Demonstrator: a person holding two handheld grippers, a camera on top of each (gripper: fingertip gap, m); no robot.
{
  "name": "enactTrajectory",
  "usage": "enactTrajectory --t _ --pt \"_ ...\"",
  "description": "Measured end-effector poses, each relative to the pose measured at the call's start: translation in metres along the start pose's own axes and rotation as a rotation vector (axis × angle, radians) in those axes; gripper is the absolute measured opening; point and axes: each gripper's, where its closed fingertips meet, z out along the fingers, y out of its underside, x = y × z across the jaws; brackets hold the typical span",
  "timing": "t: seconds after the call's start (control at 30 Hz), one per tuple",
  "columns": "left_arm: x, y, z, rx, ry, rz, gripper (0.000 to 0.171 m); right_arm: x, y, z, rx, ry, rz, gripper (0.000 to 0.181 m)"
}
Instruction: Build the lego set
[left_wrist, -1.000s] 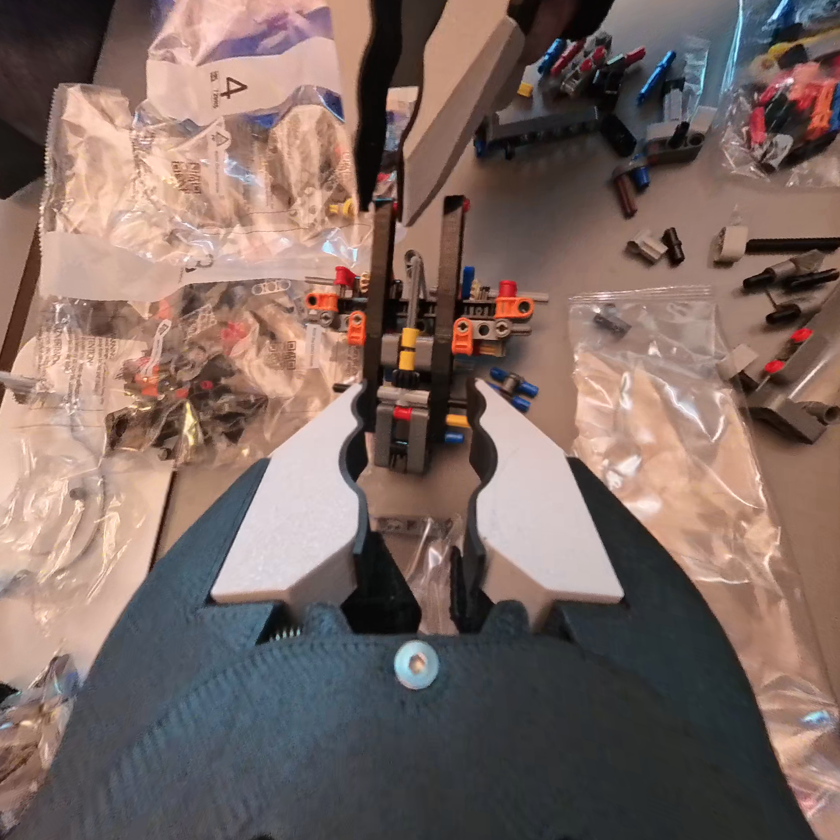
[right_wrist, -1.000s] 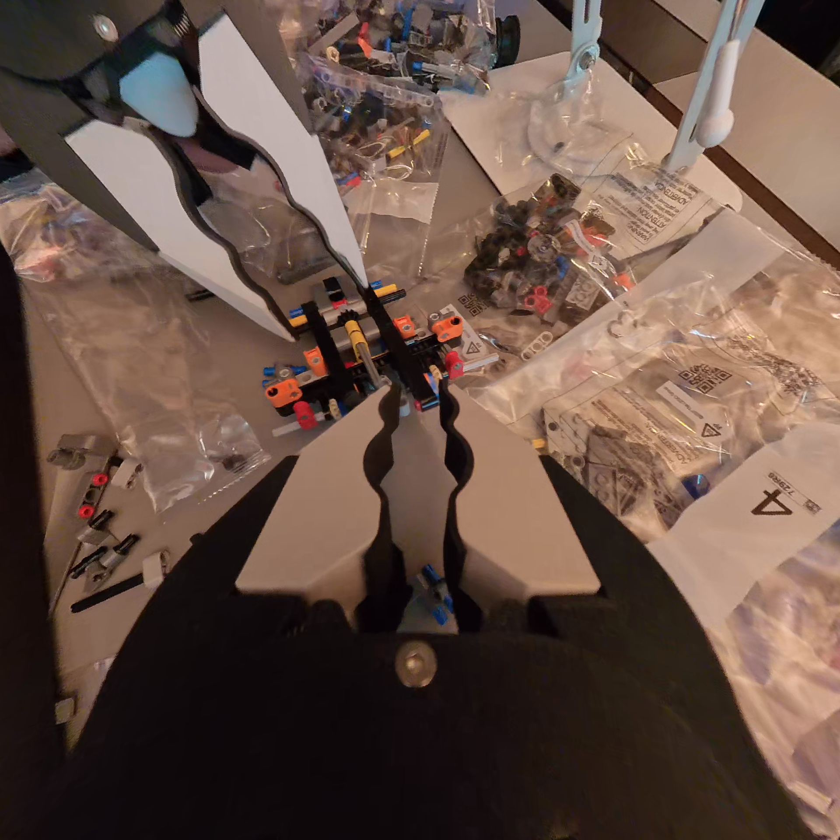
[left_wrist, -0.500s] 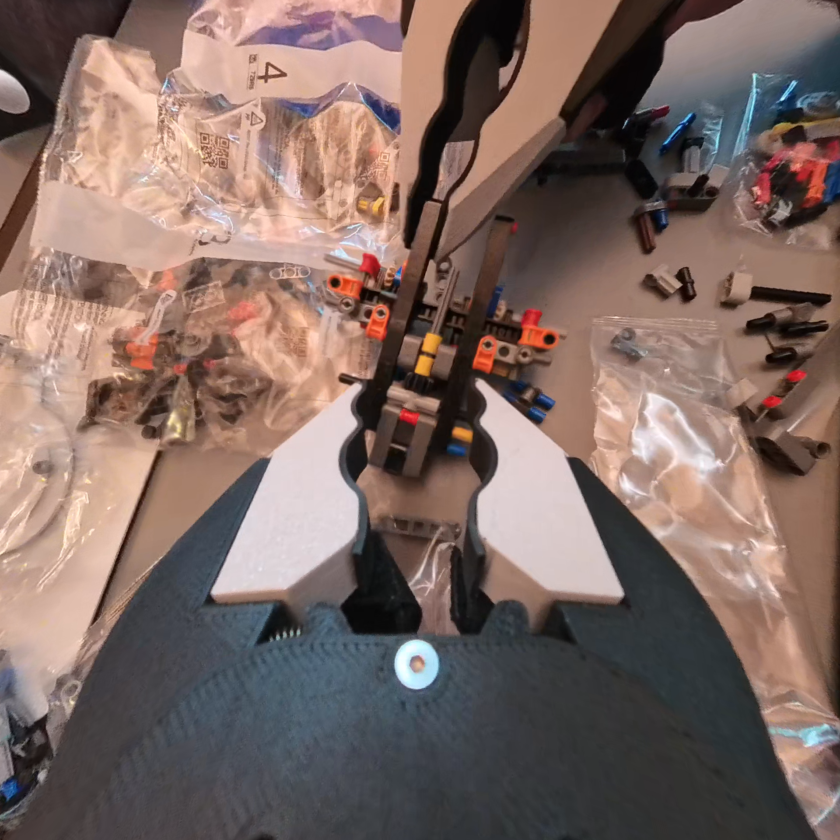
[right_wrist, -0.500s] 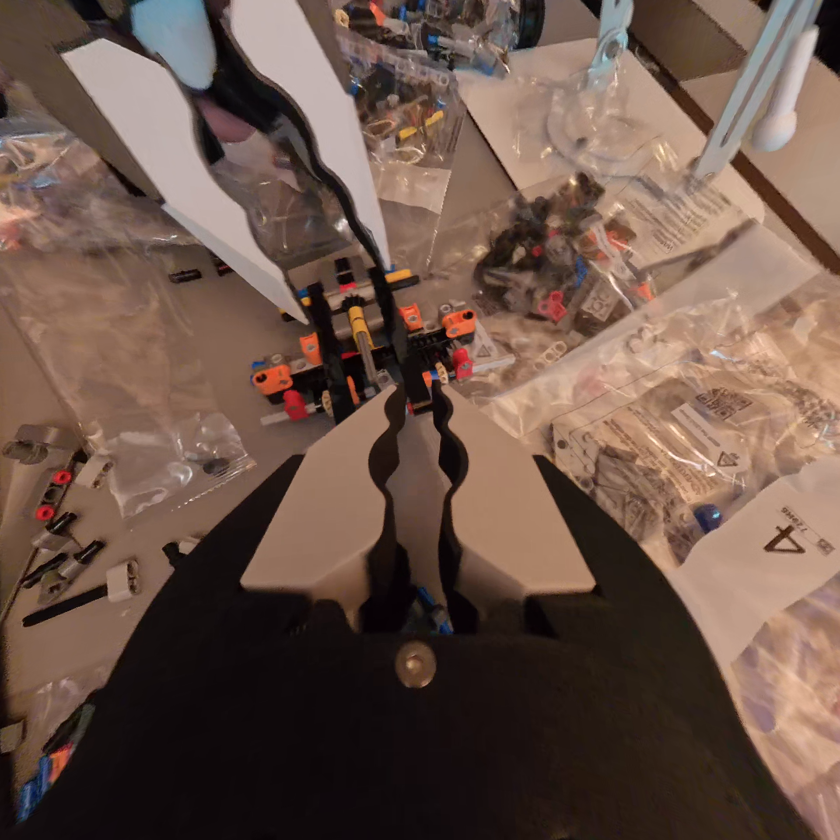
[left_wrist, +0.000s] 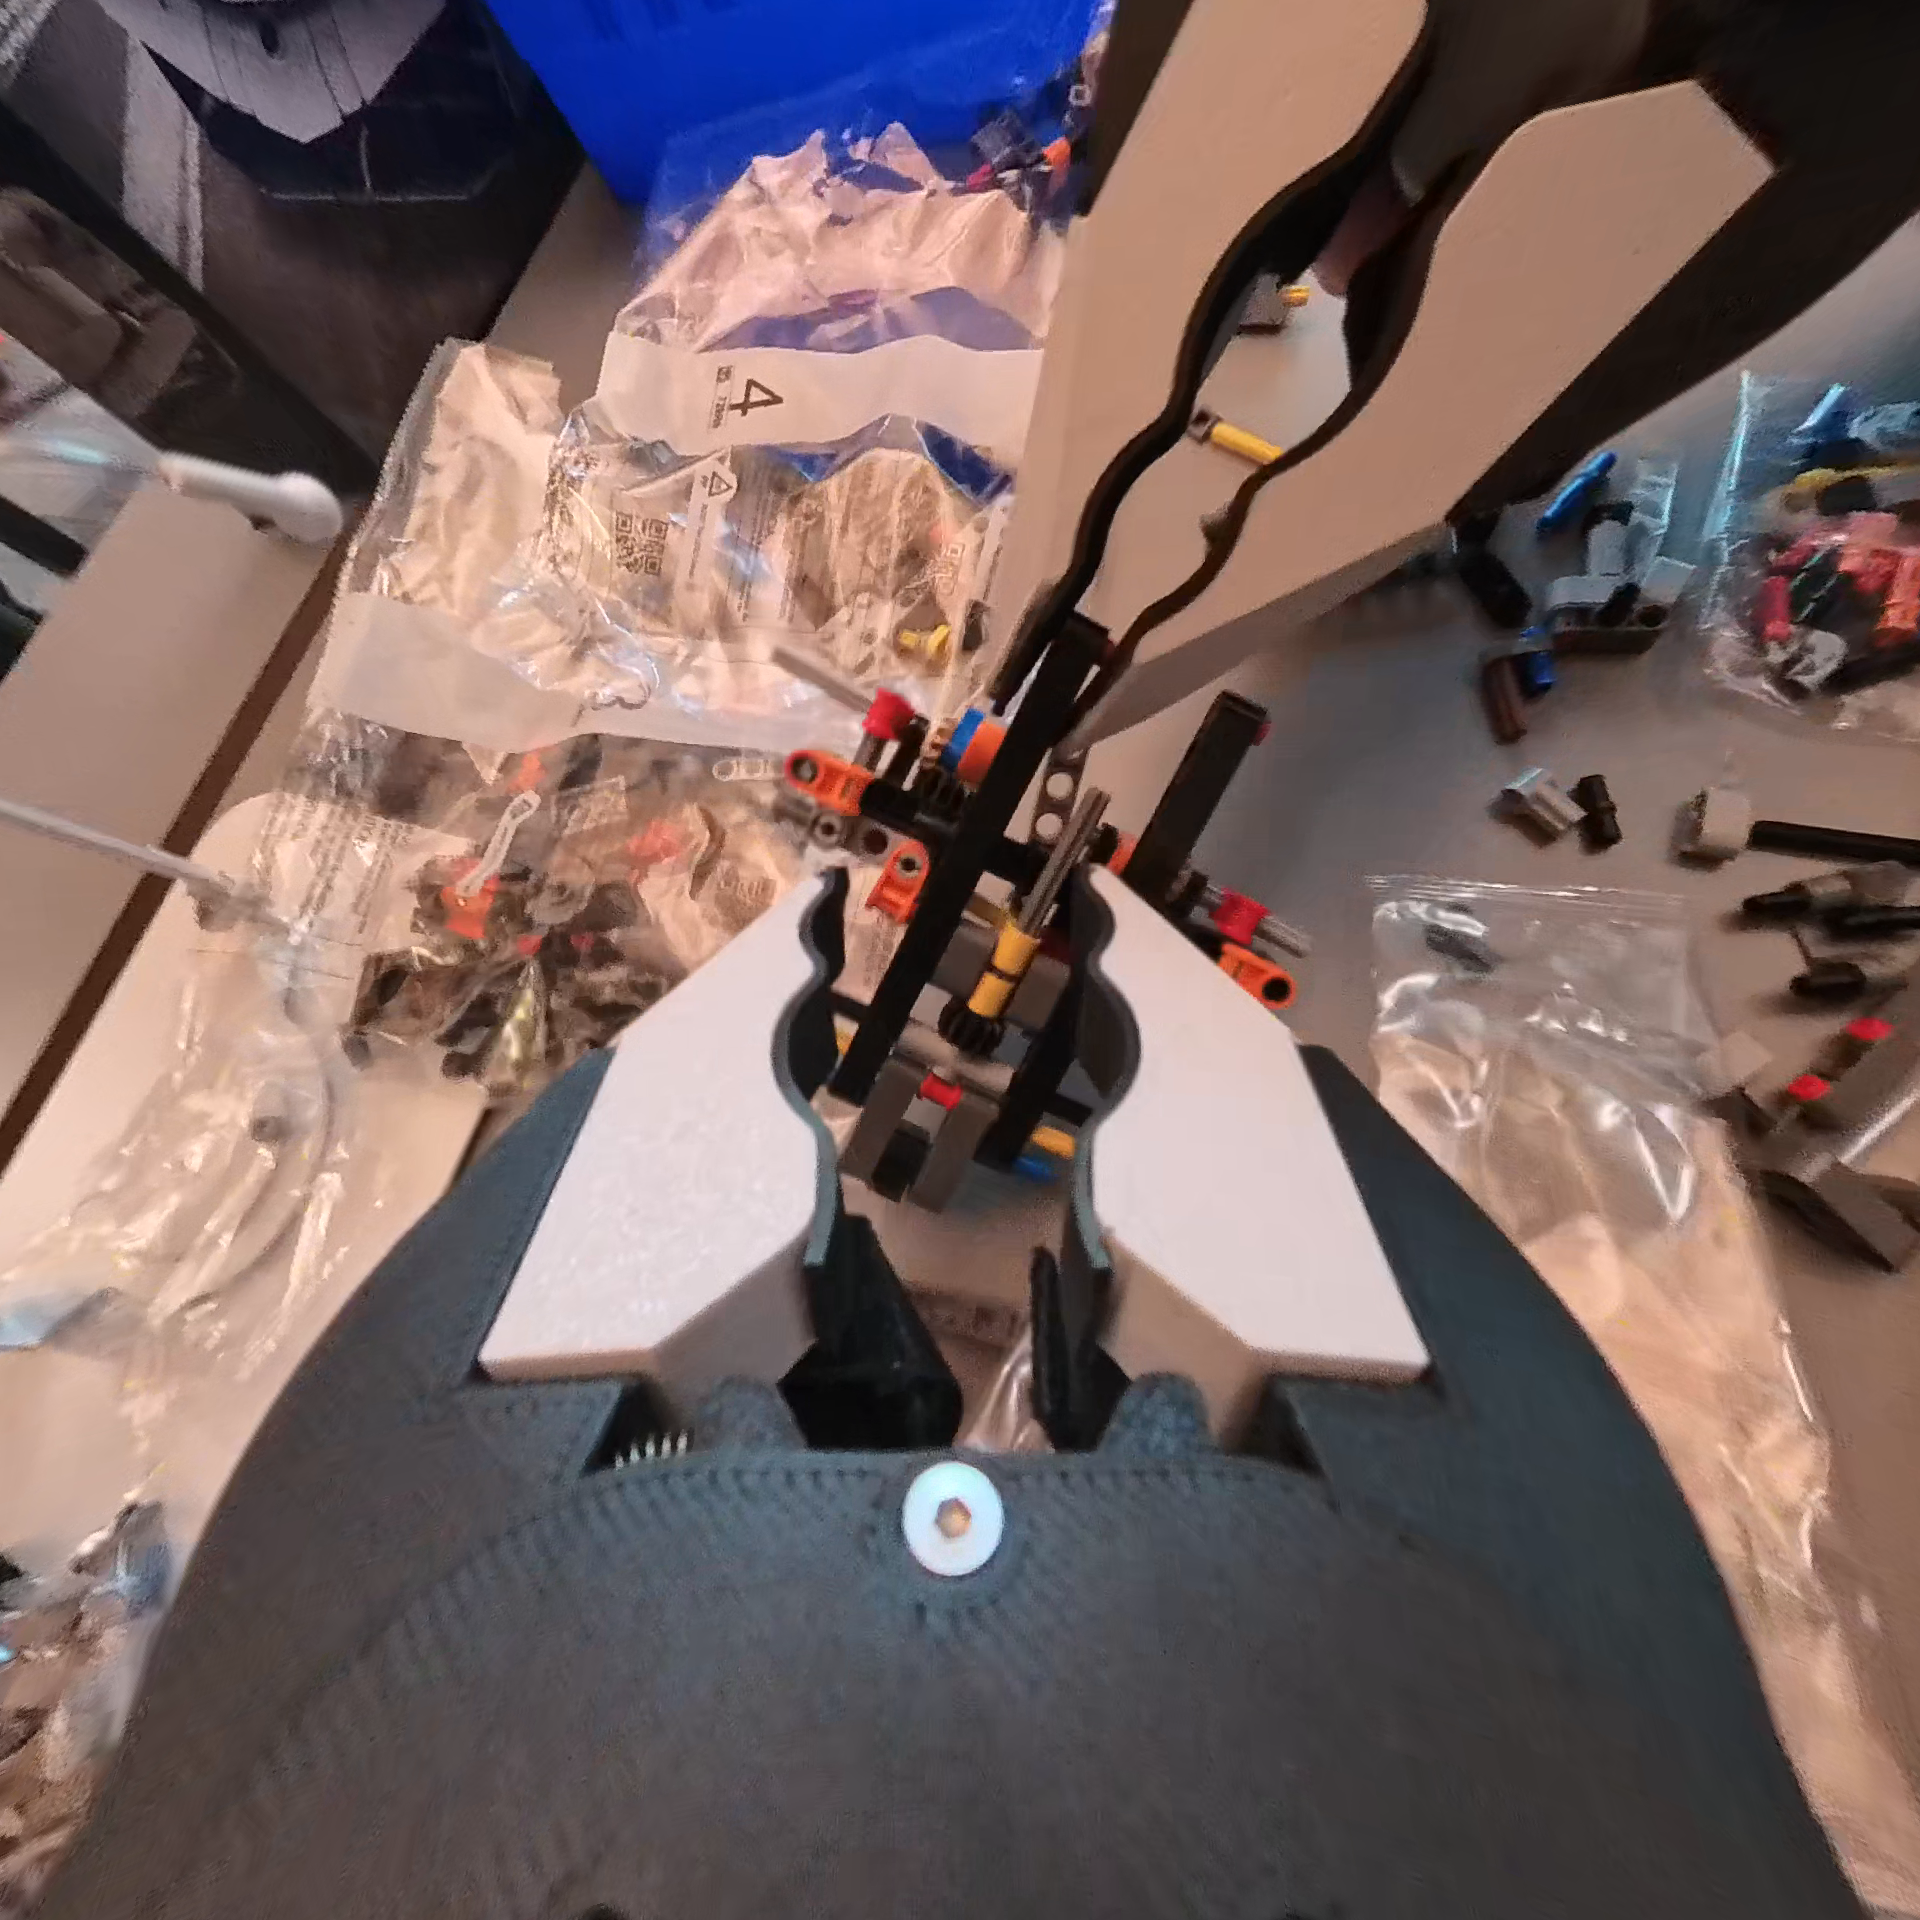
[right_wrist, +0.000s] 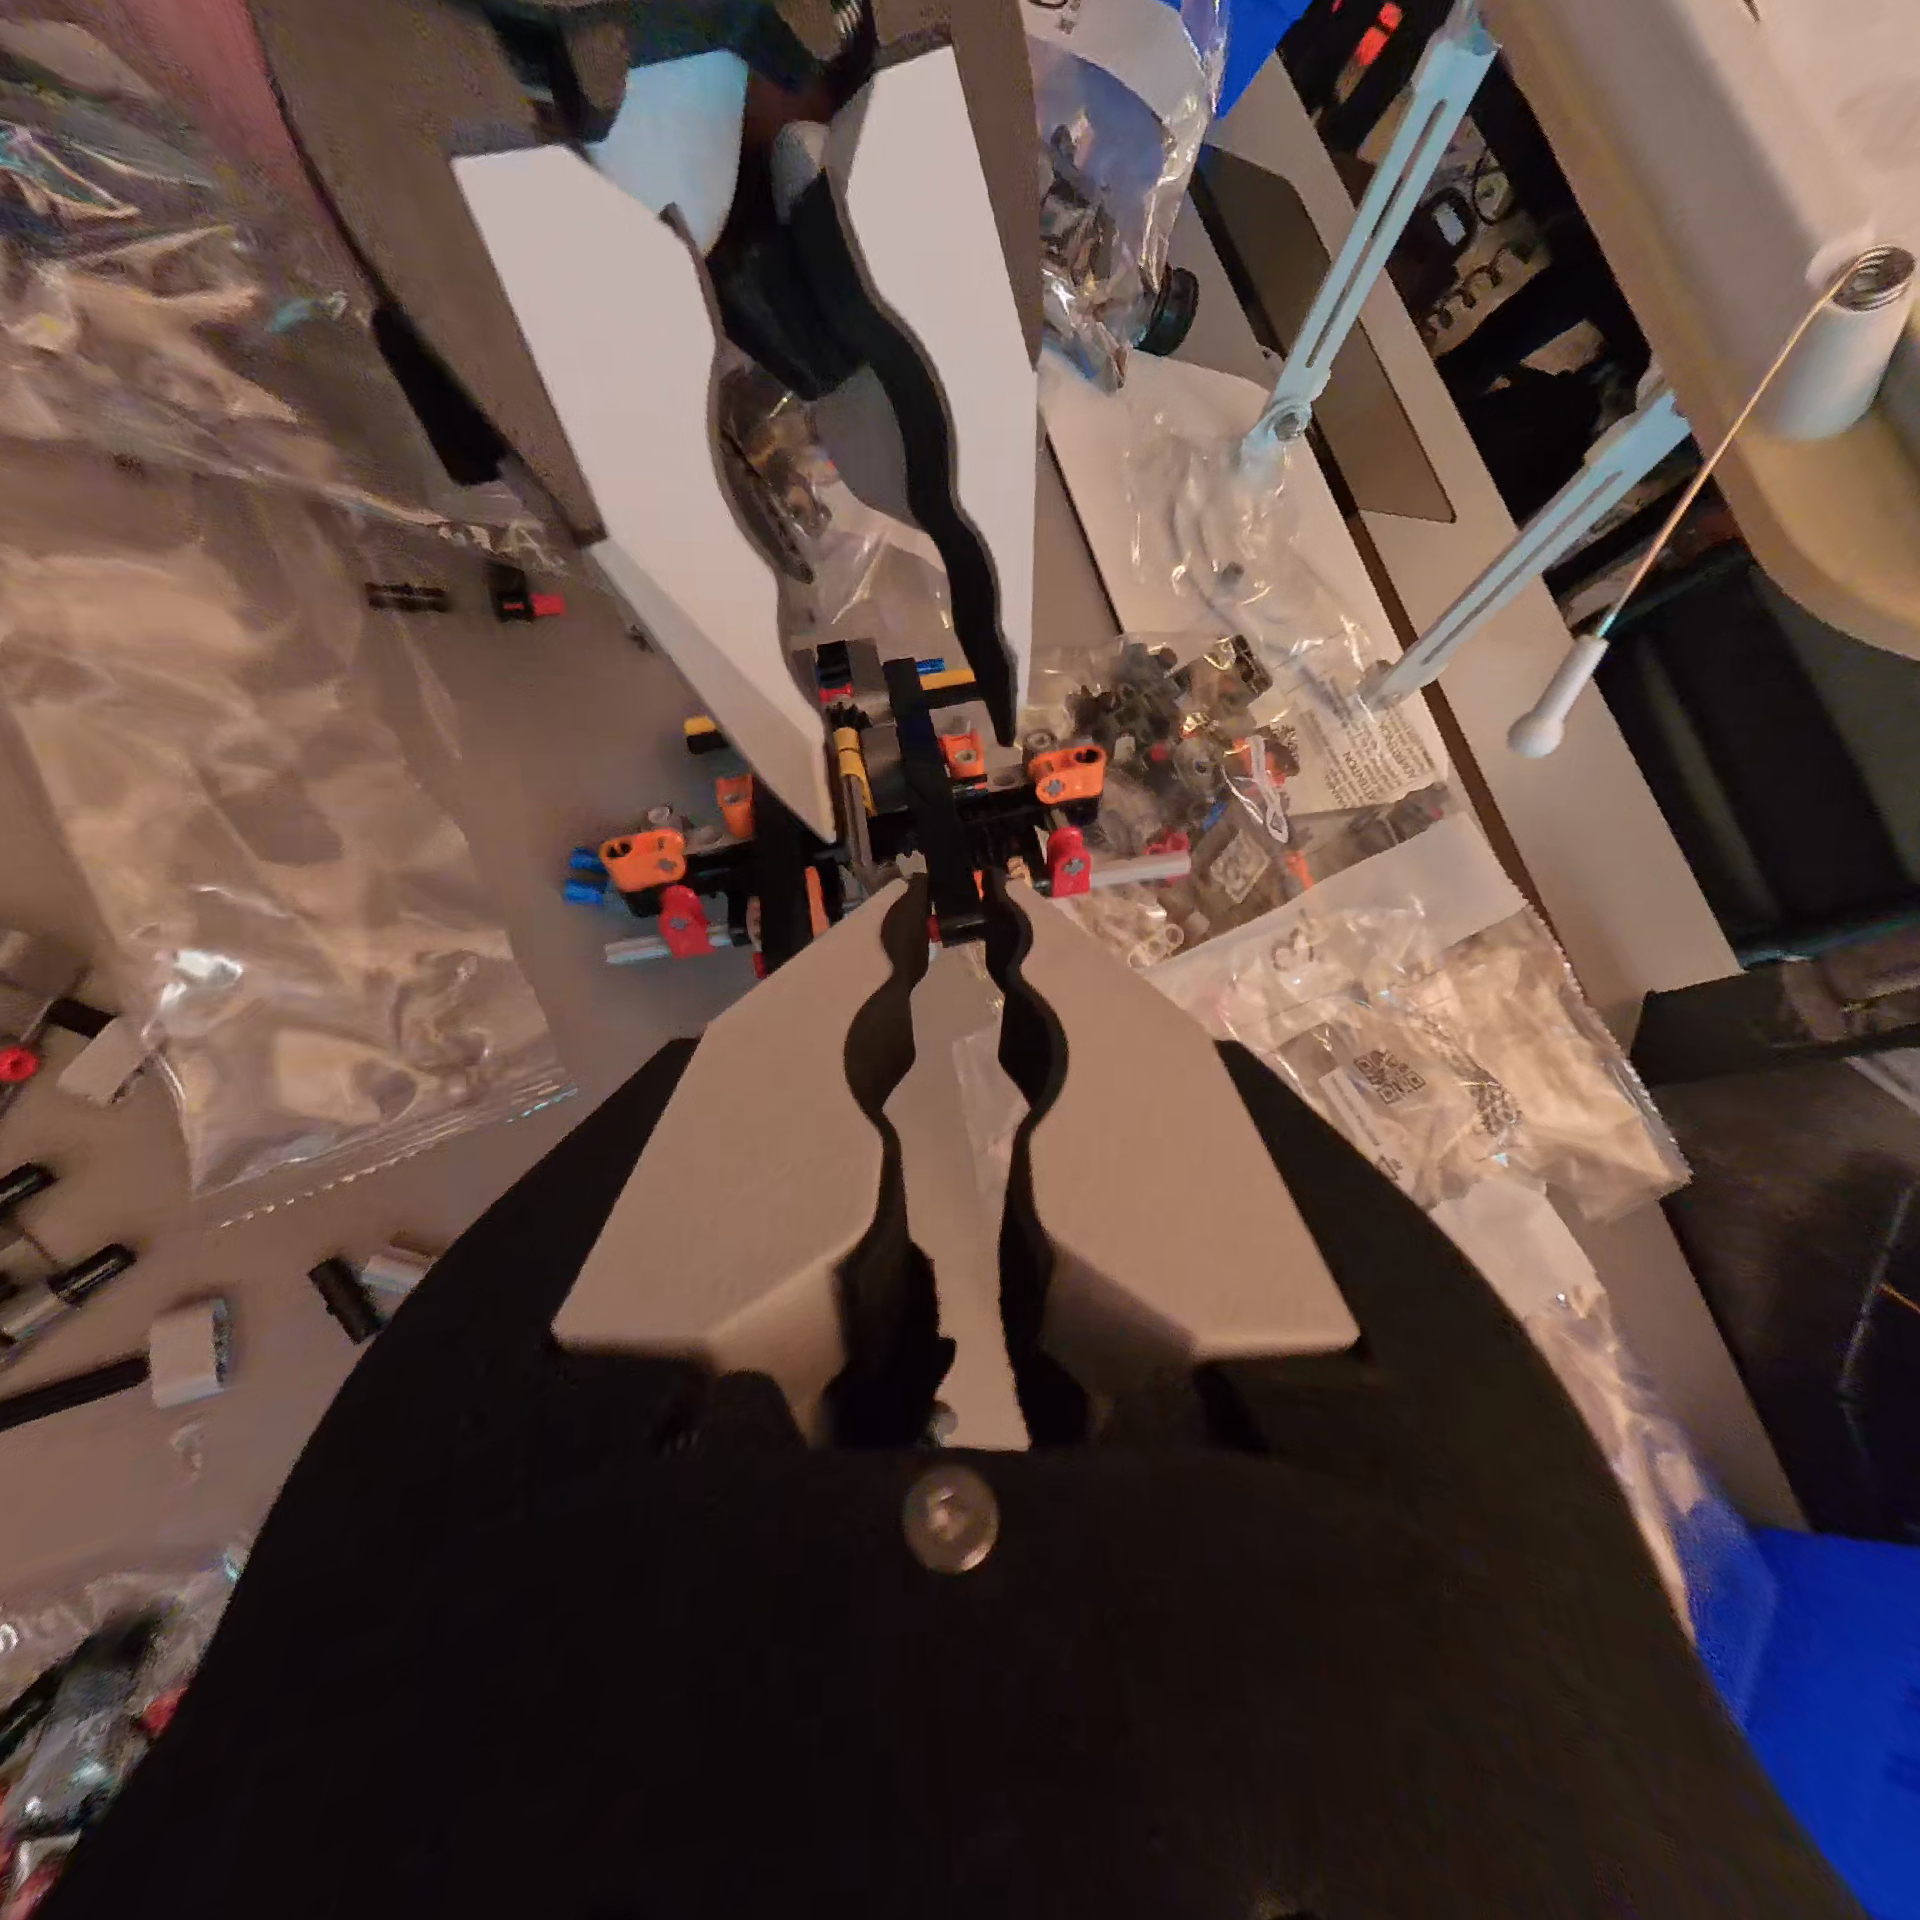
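Note:
The lego assembly (left_wrist: 935, 1132) is a grey frame with two long black beams, a yellow axle sleeve and orange connectors. My left gripper (left_wrist: 961, 899) is shut on the grey frame and holds the assembly tilted above the table. My right gripper (left_wrist: 1081, 665) comes in from the top and pinches the far end of one black beam (left_wrist: 966, 862). In the right wrist view my right gripper (right_wrist: 954, 888) is shut on that beam's end (right_wrist: 940, 821). The left gripper (right_wrist: 914, 779) reaches in from above, its fingers on either side of the assembly (right_wrist: 1060, 774).
Clear bags of parts (left_wrist: 675, 540) crowd the table's left side, and a flat bag (left_wrist: 1507, 997) lies right. Loose pins and beams (left_wrist: 1558, 810) are scattered at the far right. A blue bin (left_wrist: 810, 83) stands behind. White stands (right_wrist: 1340, 312) rise beside bags (right_wrist: 1403, 1039). Less than 4 cm separates the two grippers' tips.
Both grippers have risen and tilted with the assembly. The right gripper has closed on the end of the black beam. The far bags and blue bin have come into view.

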Motion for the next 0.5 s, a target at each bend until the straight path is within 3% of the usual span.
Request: enactTrajectory --t 0.17,0.37,0.5 --pt "0.026 -0.019 -0.004 0.064 0.064 0.129 0.024 0.0 0.002 0.002 -0.004 -0.013 0.038 0.008" --pt "0.039 0.0 0.01 -0.025 0.14 0.112 0.039 -0.002 0.002 0.003 -0.002 -0.026 0.04 0.007" --pt "0.038 0.0 0.013 -0.034 0.14 0.093 0.034 -0.002 0.003 0.004 -0.007 -0.022 0.041 0.007"
